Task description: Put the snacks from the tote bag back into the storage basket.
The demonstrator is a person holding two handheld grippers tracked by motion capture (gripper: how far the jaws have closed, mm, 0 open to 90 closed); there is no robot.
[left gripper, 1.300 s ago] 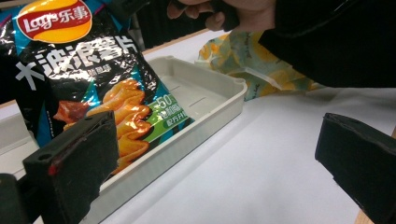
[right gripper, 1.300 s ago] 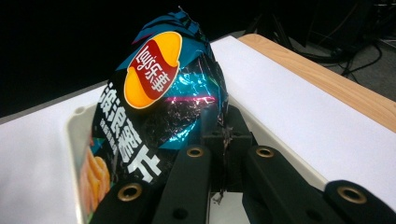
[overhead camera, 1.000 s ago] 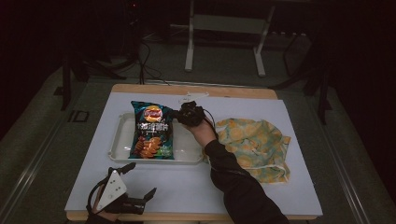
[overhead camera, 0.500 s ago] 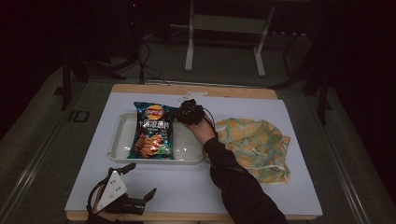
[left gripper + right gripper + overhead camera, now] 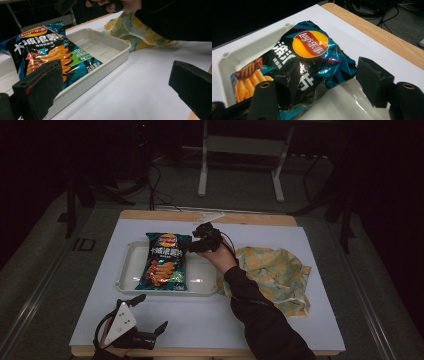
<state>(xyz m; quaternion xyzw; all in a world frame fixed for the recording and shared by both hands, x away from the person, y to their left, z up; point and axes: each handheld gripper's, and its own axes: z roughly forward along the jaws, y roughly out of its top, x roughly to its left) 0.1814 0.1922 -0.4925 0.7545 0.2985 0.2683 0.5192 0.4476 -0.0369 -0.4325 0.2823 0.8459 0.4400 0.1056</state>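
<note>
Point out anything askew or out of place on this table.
The chip bag lies crooked in the tray, its top edge riding over the far rim. The yellow cloth sits crumpled beside the tray, its edge against it.

We're seeing the chip bag lying in the left half of the tray, top end sticking over the far rim. The cloth is sitting right of the tray, touching its corner, all on the table.
</note>
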